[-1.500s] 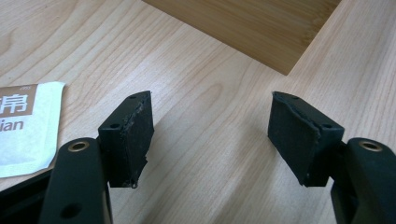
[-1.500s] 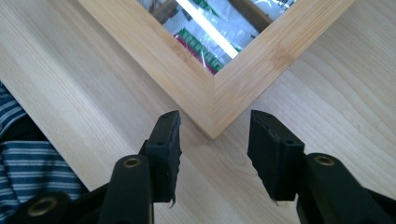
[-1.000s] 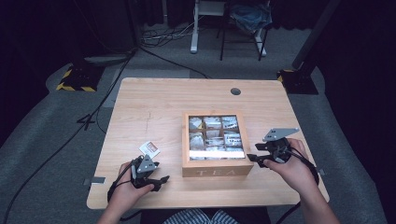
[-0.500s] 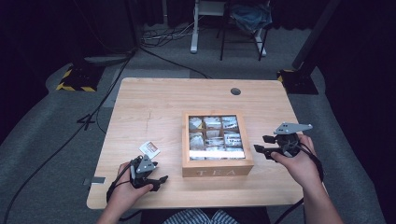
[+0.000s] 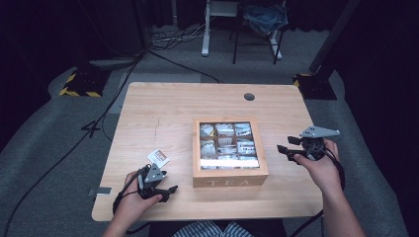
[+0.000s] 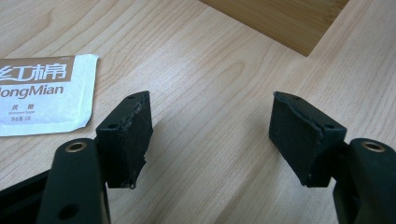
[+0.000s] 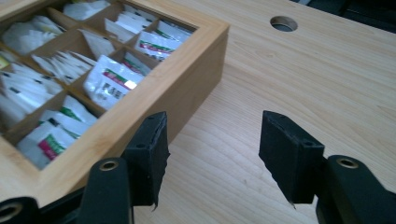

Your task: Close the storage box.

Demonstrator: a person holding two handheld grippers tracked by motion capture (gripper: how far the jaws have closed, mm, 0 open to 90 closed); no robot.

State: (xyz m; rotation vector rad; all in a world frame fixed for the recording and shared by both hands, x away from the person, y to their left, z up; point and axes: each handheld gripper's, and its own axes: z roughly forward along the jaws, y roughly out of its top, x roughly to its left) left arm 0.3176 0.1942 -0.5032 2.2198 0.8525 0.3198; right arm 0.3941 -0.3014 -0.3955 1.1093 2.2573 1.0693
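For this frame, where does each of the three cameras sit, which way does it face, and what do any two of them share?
High view: fixed above the person's side, looking forward and down on the table; both forearms, left gripper and right gripper show.
Left gripper view: rides the left gripper, looking along its open jaws at bare tabletop, a sachet at its left.
Right gripper view: rides the right gripper, open jaws beside the tea box, which they do not touch.
Shared: tea box and table in all three; sachet in the high and left gripper views.

Wooden tea box (image 5: 230, 180): open, "TEA" on front wall, compartments packed with white sachets, mid-table. Sachet (image 5: 158, 158): white, brown label, flat on table left of box.
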